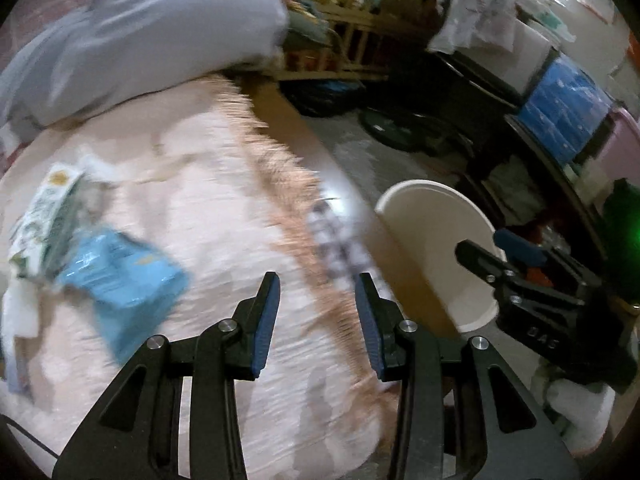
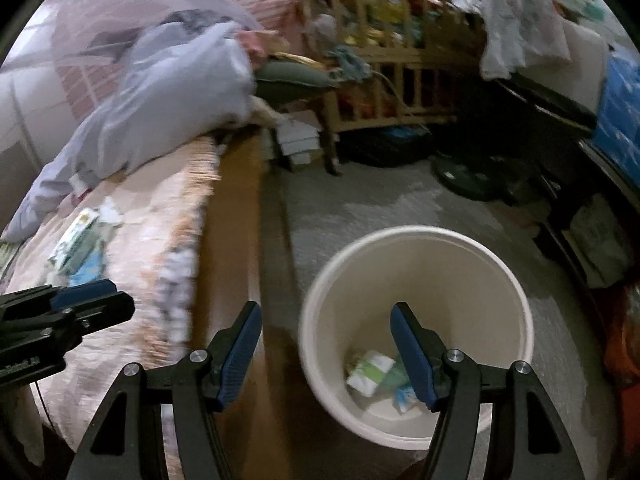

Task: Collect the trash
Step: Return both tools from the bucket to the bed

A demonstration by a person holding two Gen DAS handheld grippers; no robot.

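1. Beside the bed: white bin (image 2: 416, 276) stands on the floor, a few wrappers (image 2: 370, 372) already at its bottom.
2. Right gripper (image 2: 326, 354) hangs over the bin, jaws apart, nothing between them.
3. Left gripper (image 1: 318, 324) over the bed edge, jaws part open, empty.
4. Step, by my reading: between drops. Next calls for reaching left to the blue packet (image 1: 124, 284) and the green-and-white wrapper (image 1: 48, 216).
5. Pink bedspread (image 1: 224, 184), grey quilt (image 1: 140, 40) heaped behind; cluttered room, wooden crib (image 2: 384, 80).
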